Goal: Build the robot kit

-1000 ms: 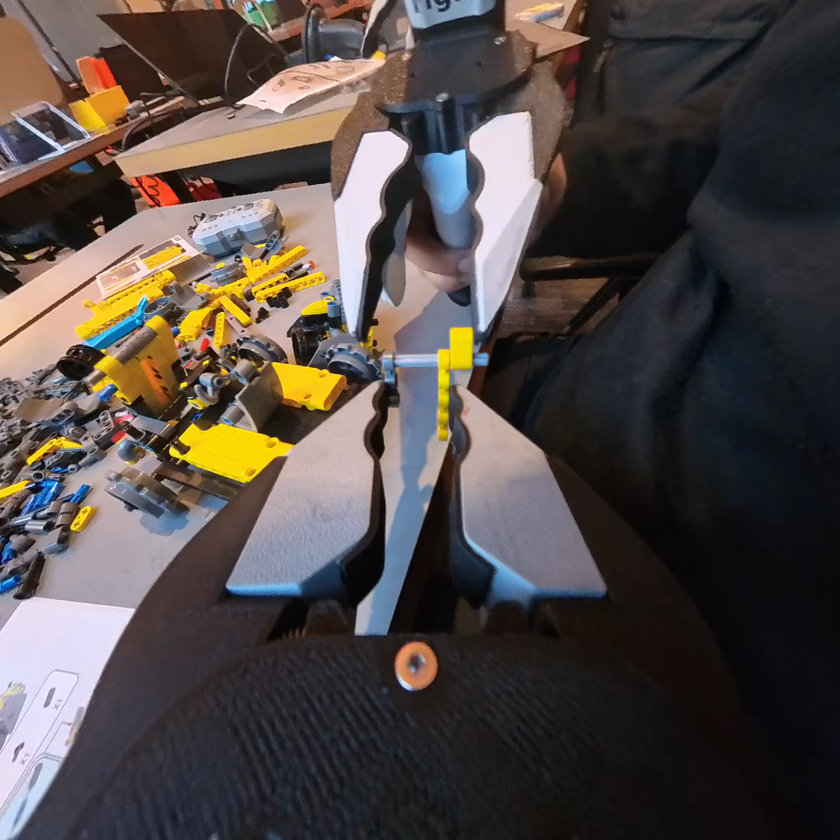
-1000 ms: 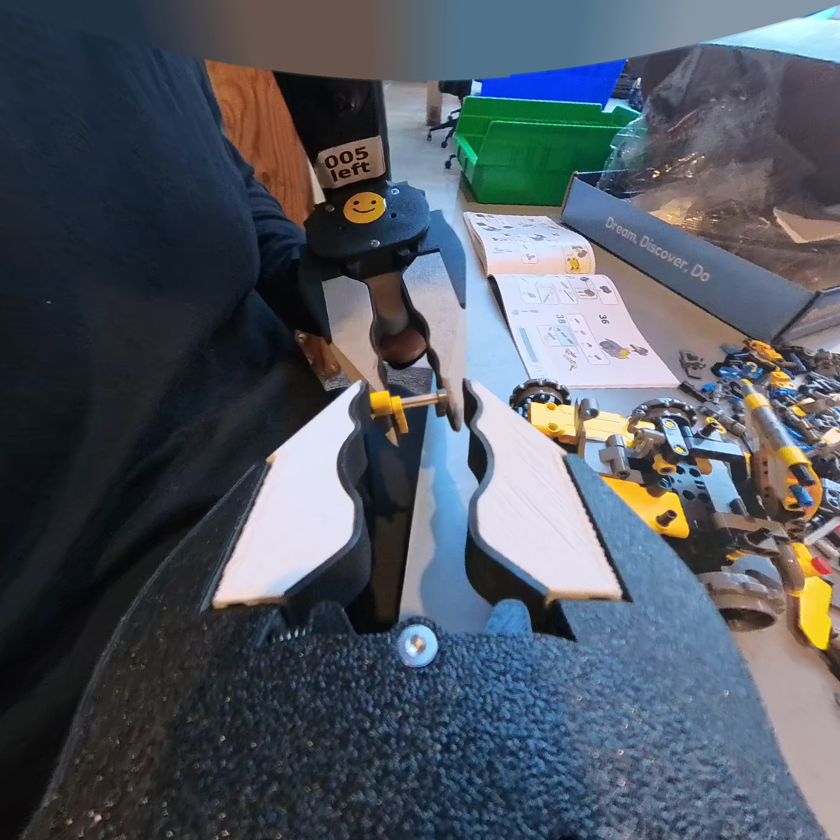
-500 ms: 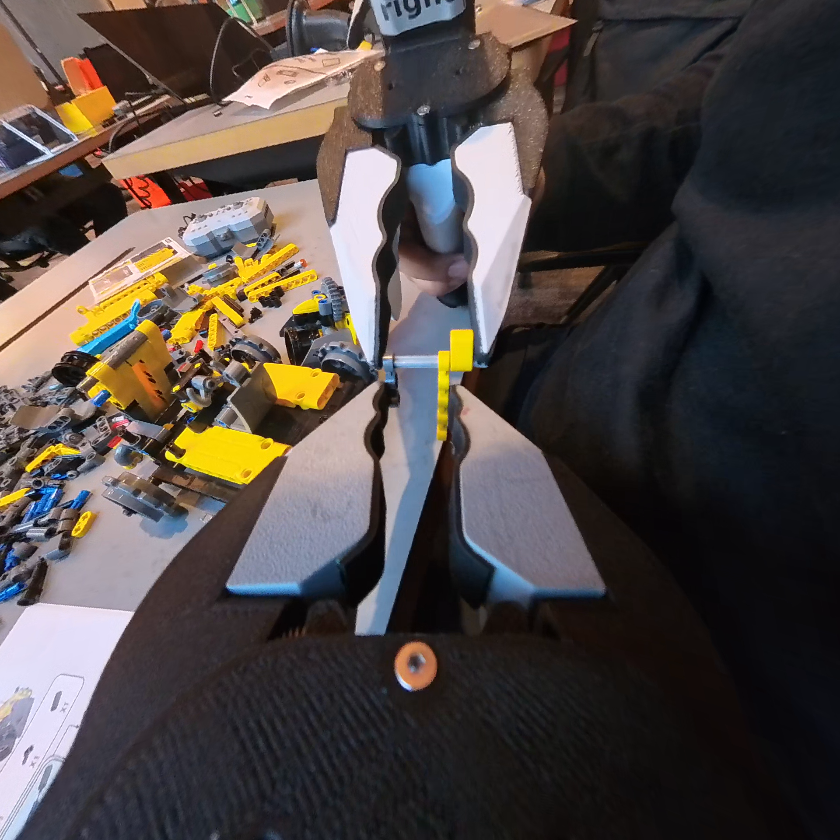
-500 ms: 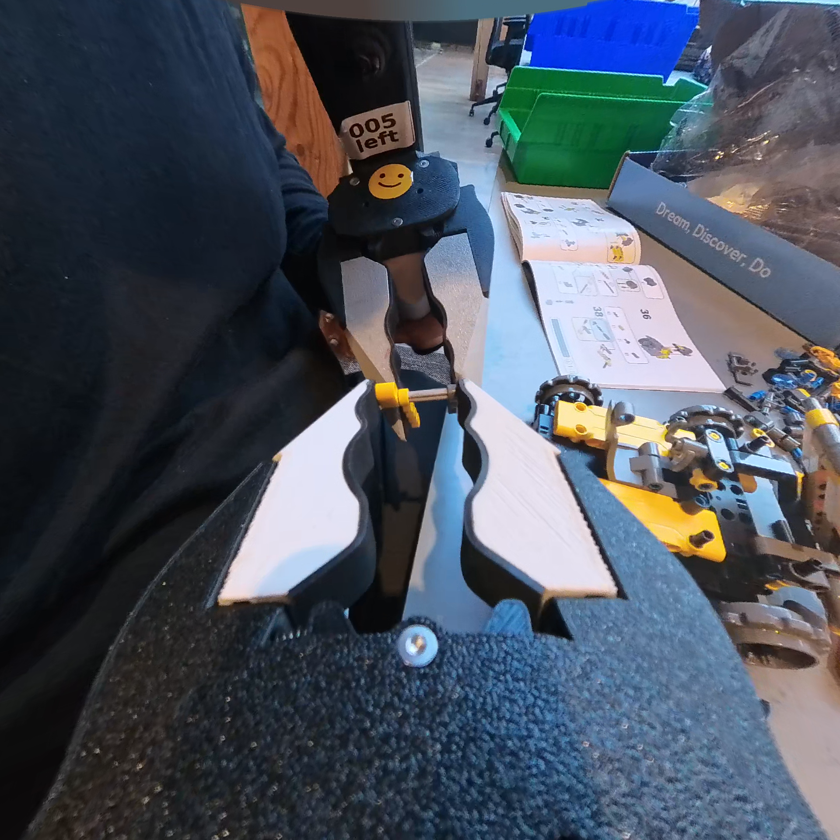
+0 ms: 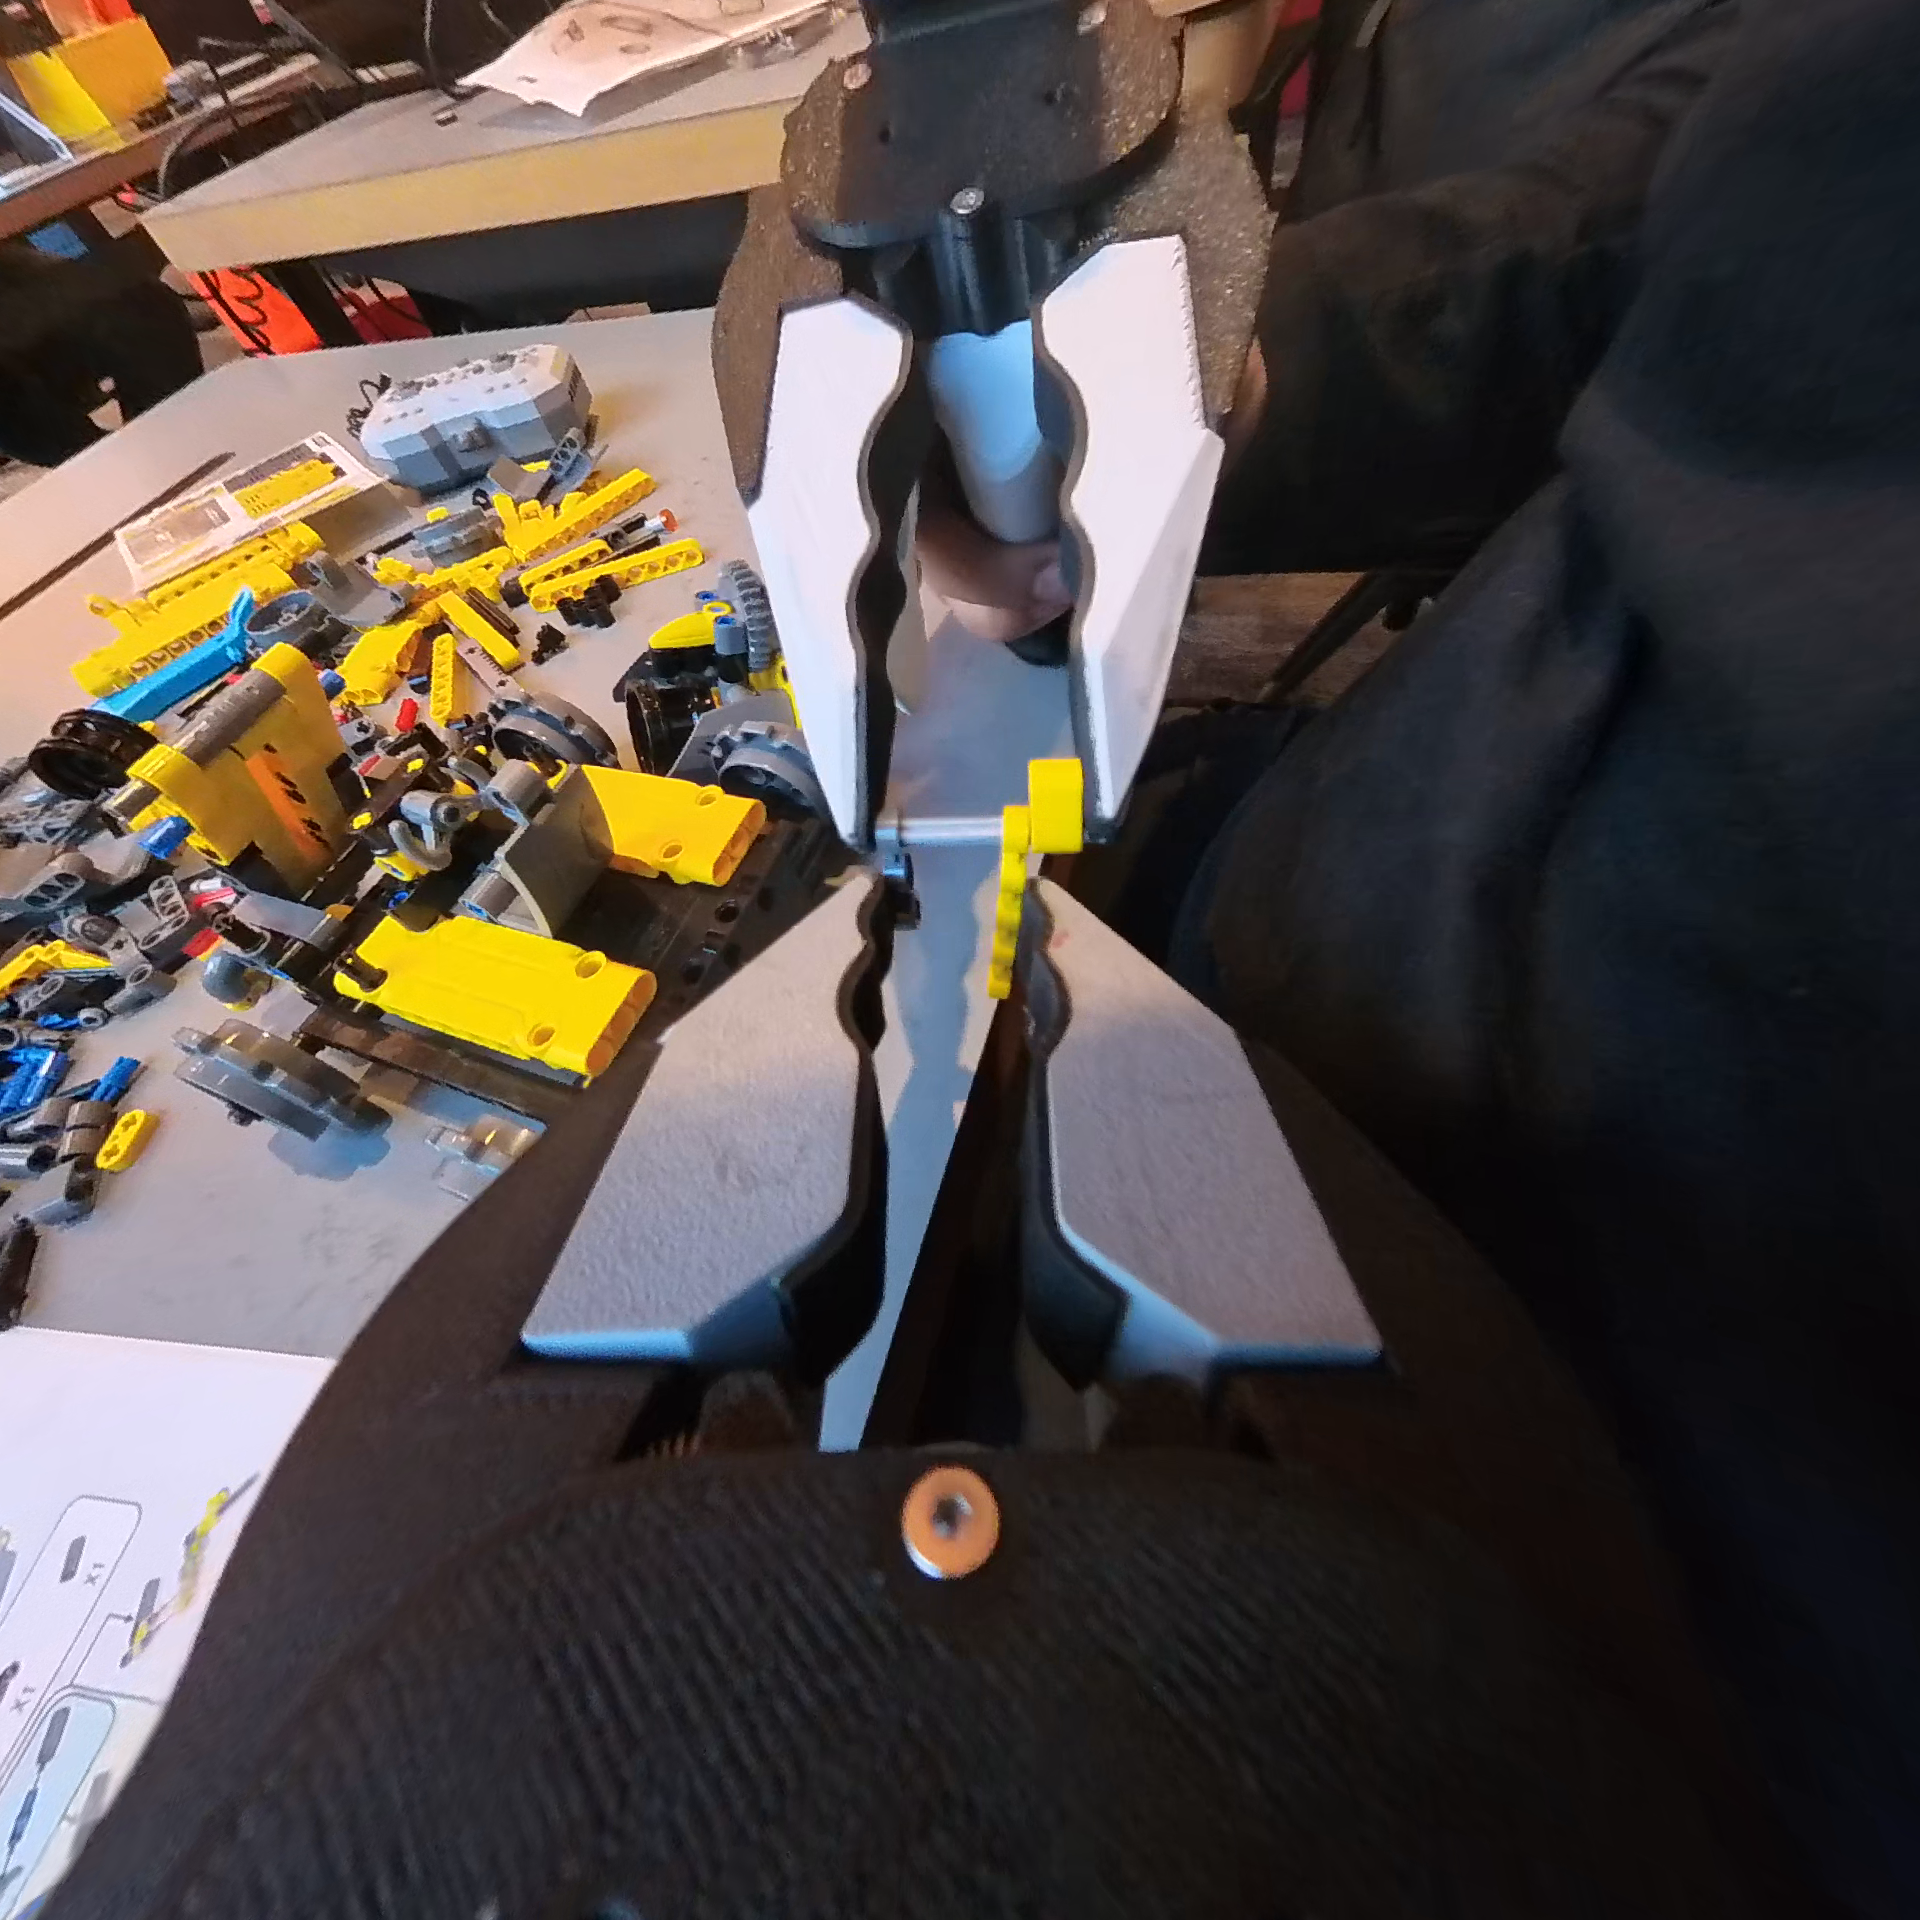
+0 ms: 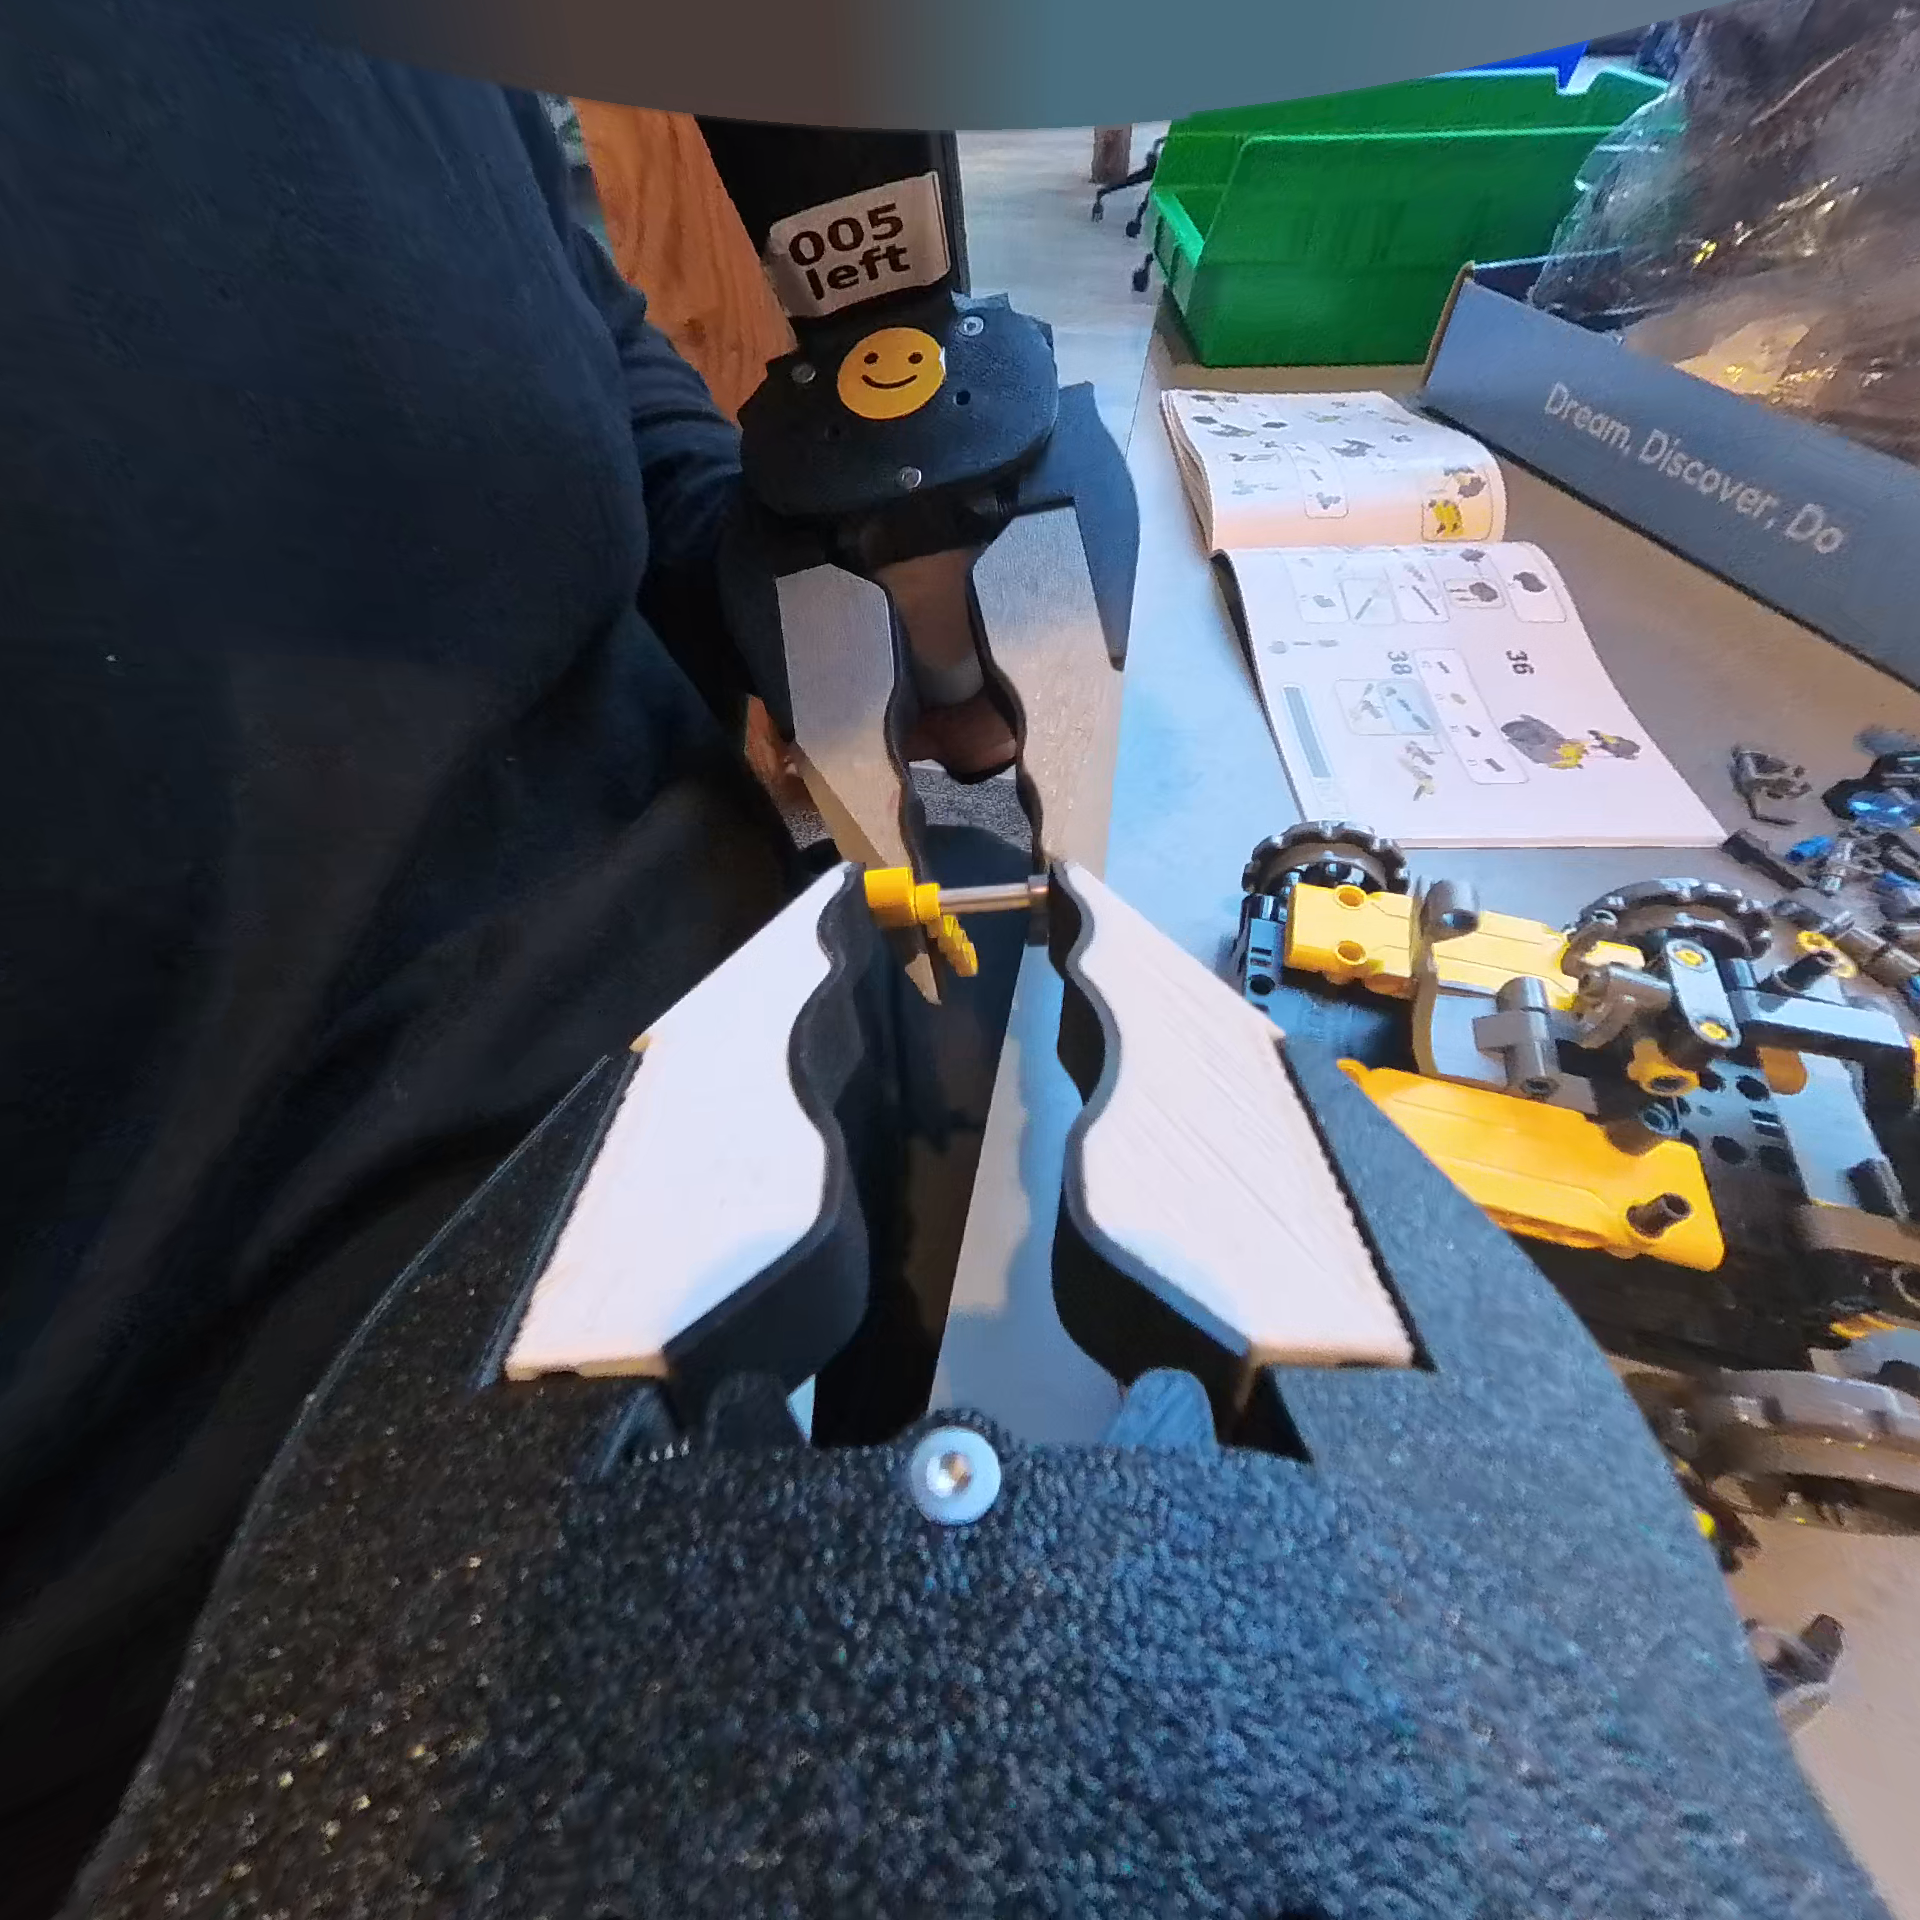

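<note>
Two grippers meet tip to tip over the grey table's (image 5: 312,1236) edge, beside a spread of yellow and grey building parts (image 5: 343,790).

The left gripper (image 5: 956,914) pinches a yellow beam (image 5: 1008,914); the right gripper (image 6: 951,904) is narrowed across the thin grey axle (image 6: 987,896) and its yellow end piece (image 6: 896,894). Held off the table like this, a small twist could probably pop the axle loose into the person's lap.

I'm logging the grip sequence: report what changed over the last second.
The right gripper narrowed its jaws around the grey axle, so its tips now appear to touch both ends. Unchanged: the left gripper keeps clamping the axle with its yellow beam, and the loose parts on the table lie as before.
</note>
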Demonstrator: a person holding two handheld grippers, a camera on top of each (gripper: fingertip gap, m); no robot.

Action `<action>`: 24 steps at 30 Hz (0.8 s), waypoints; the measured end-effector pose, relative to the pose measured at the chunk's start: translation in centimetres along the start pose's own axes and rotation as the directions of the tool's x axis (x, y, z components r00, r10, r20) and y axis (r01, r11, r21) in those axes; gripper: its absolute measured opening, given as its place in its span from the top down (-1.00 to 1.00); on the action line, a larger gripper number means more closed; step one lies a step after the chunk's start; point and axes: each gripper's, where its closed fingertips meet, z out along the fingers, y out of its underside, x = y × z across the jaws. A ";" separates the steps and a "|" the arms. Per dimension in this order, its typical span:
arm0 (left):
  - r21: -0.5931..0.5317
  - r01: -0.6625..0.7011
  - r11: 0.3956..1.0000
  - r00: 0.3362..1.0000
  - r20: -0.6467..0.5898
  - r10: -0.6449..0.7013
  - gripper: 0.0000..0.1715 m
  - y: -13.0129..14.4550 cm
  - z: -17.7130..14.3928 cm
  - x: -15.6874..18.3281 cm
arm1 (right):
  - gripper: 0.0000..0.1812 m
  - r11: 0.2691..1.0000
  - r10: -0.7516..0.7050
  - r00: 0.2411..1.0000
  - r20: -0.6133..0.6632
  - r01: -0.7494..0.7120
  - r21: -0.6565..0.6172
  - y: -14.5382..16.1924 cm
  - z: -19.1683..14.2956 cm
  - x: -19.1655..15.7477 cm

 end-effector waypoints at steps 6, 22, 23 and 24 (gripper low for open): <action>-0.021 0.044 0.999 0.999 -0.012 -0.044 0.77 0.5 0.2 -0.2 | 0.62 0.999 0.043 0.999 -0.005 -0.043 -0.027 0.4 0.2 0.4; 0.026 0.188 0.982 0.979 -0.080 -0.185 0.73 0.2 0.5 -0.4 | 0.64 0.999 0.024 0.994 -0.106 -0.027 -0.024 0.4 0.0 1.1; 0.033 0.187 0.982 0.978 -0.103 -0.182 0.67 0.1 0.3 -0.2 | 0.64 0.999 0.028 0.994 -0.105 -0.030 -0.020 0.3 -0.1 1.2; 0.037 0.197 0.980 0.973 -0.128 -0.191 0.61 0.0 0.3 0.1 | 0.64 0.999 0.032 0.994 -0.101 -0.034 -0.018 0.3 0.0 1.2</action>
